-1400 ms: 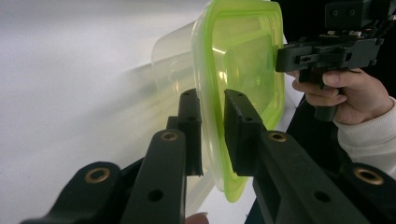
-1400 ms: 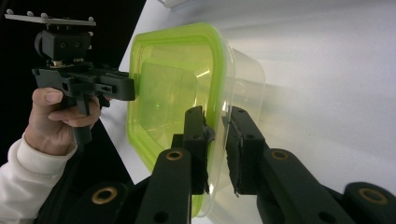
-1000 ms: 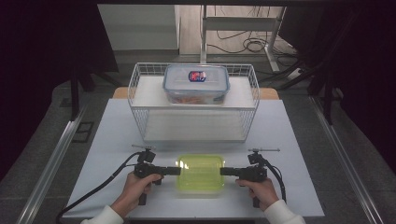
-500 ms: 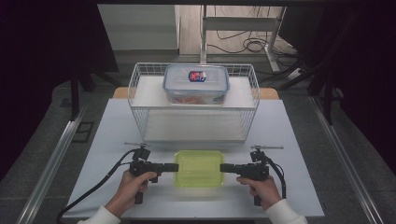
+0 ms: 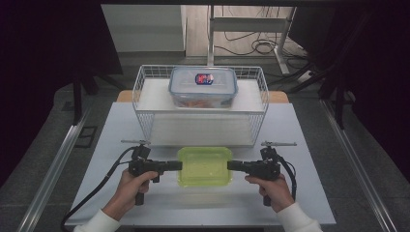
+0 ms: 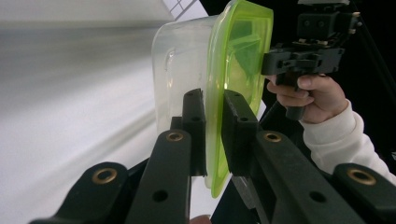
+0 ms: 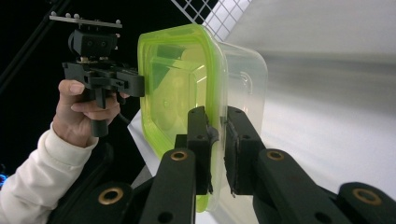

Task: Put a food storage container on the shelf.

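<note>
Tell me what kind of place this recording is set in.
Most likely a lab or workshop bench set up for recording, not a kitchen: a plain white table between metal rails, loose cables on the floor, and a wire basket staged with a food container.

Wire basket point(image 5: 145, 104): white, set on the table beyond the grippers, well apart from them.
Clear container point(image 5: 203, 87): lidded, with a red and blue label on top; seen inside the basket at its far side, orange contents visible through the wall.
Table point(image 5: 309, 145): pale top, beneath both grippers.
Cables point(image 5: 256, 46): dark, seen on the floor far beyond the basket.
Metal rail point(image 5: 53, 169): seen left of the left gripper, alongside the table.
</note>
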Available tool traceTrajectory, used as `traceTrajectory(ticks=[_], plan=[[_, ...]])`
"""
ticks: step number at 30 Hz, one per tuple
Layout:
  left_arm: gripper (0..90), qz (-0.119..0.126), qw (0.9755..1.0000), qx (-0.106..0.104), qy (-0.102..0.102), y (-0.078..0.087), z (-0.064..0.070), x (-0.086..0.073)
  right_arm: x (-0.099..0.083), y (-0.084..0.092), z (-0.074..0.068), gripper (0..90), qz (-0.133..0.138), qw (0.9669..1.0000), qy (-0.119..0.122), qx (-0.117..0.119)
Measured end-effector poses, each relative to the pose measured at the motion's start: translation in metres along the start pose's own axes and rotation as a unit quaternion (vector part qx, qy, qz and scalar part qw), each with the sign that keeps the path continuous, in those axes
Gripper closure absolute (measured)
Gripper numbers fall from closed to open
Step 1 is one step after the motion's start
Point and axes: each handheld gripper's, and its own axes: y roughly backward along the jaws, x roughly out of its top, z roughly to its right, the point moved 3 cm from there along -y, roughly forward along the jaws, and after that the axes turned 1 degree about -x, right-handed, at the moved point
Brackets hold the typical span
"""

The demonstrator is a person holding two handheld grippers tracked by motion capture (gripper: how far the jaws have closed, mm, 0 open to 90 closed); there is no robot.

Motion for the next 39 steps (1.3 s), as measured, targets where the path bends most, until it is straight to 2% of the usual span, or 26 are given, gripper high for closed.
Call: traceTrajectory(ticks=[12,18,39], plan=[[81.6,0.022,0.9993,-0.004,-0.029,0.021,0.031,0.041,0.044,0.017,-0.032,81.0,0.021,0.9989,0.041,0.002],[81.6,0.031,0.9987,-0.007,-0.038,0.029,0.041,0.06,0.071,0.023,-0.047,81.0,0.028,0.9979,0.059,0.0],[82.0,0.049,0.9965,-0.004,-0.068,0.05,0.07,0.135,0.139,0.039,-0.072,81.1,0.054,0.9951,0.083,0.001]])
